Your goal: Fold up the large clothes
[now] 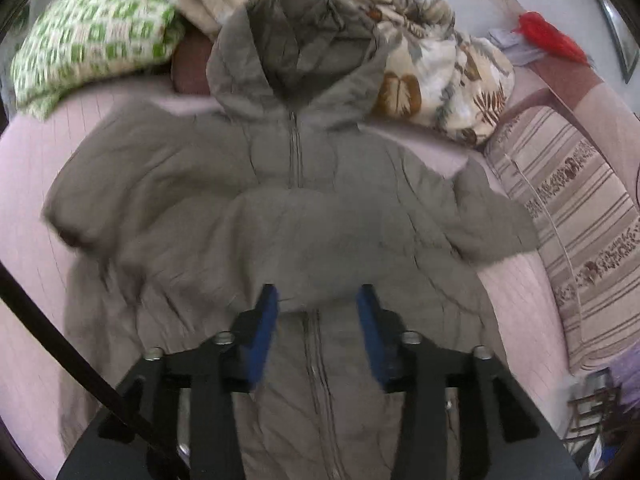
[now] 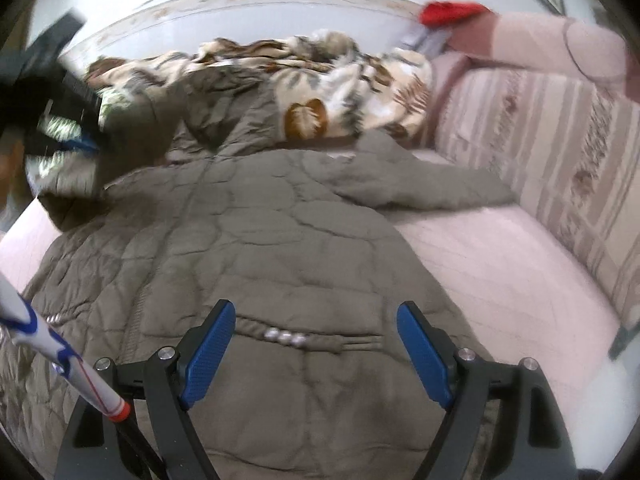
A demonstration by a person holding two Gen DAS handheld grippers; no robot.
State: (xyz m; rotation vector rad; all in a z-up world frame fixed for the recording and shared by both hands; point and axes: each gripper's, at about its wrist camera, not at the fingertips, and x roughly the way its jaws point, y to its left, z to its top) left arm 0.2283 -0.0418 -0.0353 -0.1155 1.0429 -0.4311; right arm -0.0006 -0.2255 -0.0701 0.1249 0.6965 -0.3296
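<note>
A grey-brown quilted hooded coat (image 1: 288, 216) lies face up on the pink bed, hood toward the wall, zip down the middle. One sleeve is folded across the chest in the left wrist view. My left gripper (image 1: 318, 296) is open above the coat's front, just below that sleeve, holding nothing. My right gripper (image 2: 316, 316) is open and empty, low over the coat's lower right part (image 2: 256, 240) near a pocket flap with snaps. The other sleeve (image 2: 420, 184) lies spread to the right. The left gripper (image 2: 60, 92) shows blurred at far left in the right wrist view.
A green-and-white pillow (image 1: 92, 40) and a leaf-print blanket (image 1: 432, 64) lie at the head of the bed. A striped cushion (image 1: 580, 220) lines the right side. A red item (image 1: 548, 36) sits near the wall. Bare pink sheet (image 2: 500, 272) lies right of the coat.
</note>
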